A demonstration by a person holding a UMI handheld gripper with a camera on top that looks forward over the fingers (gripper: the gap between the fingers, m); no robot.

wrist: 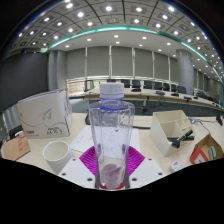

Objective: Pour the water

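Claw (111, 168) clamped on a clear plastic water bottle (111, 135), both magenta pads (90, 159) pressed against its lower sides, no gap visible either side. Bottle is upright, centred between the fingers, white screw cap (112, 91) on, pale label band around the upper body. Liquid level hard to read through the clear wall, can't call it. Whether the bottle base is touching the counter (70, 170) or lifted off it: can't tell, base is hidden low between the fingers. Left of the bottle, near the fingers, a white paper cup (55, 154) stands upright on the white counter, mouth open, apart from the bottle. Behind the cup, a white carton (43, 113) with printed markings, tilted slightly. Brown cardboard piece (14, 148) further left at the counter edge. Right of the bottle, an open white box (172, 126) with something dark (182, 139) lying just in front of it, can't identify it. Orange-coloured package (207, 150) at far right, partly cut off. Background: open office, rows of desks with monitors (150, 88), ceiling with round downlights (108, 8) and a curved green light strip (110, 33).
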